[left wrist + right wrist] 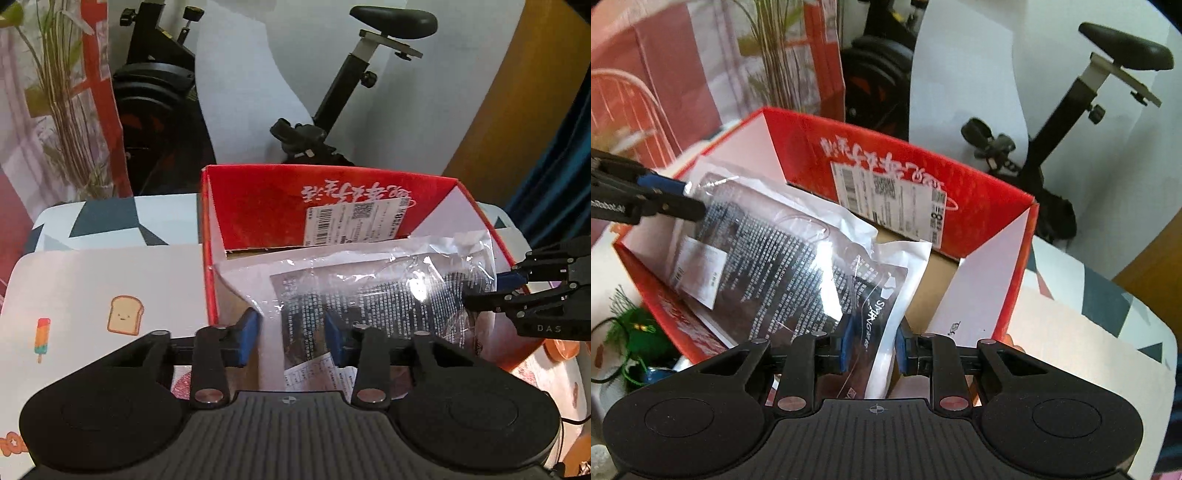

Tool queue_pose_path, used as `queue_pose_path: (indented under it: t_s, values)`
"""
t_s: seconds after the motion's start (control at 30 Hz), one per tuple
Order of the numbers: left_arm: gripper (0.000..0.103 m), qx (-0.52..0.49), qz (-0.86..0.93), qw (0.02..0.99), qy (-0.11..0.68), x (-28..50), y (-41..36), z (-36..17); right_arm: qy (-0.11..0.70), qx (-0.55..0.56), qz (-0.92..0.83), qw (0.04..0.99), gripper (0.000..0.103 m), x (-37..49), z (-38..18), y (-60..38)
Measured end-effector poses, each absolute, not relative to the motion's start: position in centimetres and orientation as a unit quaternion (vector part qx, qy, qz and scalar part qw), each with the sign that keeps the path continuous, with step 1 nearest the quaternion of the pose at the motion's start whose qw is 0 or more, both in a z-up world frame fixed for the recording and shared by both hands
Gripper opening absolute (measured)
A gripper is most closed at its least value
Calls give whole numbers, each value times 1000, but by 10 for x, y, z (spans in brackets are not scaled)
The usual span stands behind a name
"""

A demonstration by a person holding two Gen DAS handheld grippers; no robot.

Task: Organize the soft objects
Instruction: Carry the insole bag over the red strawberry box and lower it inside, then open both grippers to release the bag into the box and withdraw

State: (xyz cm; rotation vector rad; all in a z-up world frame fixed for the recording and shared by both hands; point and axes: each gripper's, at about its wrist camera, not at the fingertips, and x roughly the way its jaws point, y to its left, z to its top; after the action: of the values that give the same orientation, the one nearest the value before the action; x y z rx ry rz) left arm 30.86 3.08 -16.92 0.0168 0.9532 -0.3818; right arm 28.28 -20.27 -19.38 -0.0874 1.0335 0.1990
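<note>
A clear plastic bag (369, 288) (775, 251), holding something dark and printed with white text, hangs slanted over the open red cardboard box (258, 206) (960, 177). In the left wrist view my left gripper (291, 341) has its blue pads closed on the bag's near end. From the right wrist view, the left gripper (690, 195) pinches the bag's far left corner. My right gripper (873, 349) is shut on the bag's white-edged end, and it reaches in from the right (487, 290) in the left wrist view. The box's brown floor shows beneath the bag.
The box stands on a table with a patterned cloth (110, 288). Behind it are an exercise bike (332, 92) and a tall plant (62, 92). A green tasselled object (639, 328) lies left of the box. A wooden panel (517, 110) stands at the right.
</note>
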Motion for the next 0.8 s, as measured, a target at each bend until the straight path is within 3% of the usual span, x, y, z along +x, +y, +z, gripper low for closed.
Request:
queue_pose_path:
  t_s: [0.33, 0.8]
  values:
    - [30, 2, -185, 880, 437, 316, 35, -159, 554, -85, 81, 824, 21, 309, -222, -187]
    - [30, 15, -181, 877, 445, 325, 22, -176, 609, -122, 68, 781, 21, 340, -258, -177]
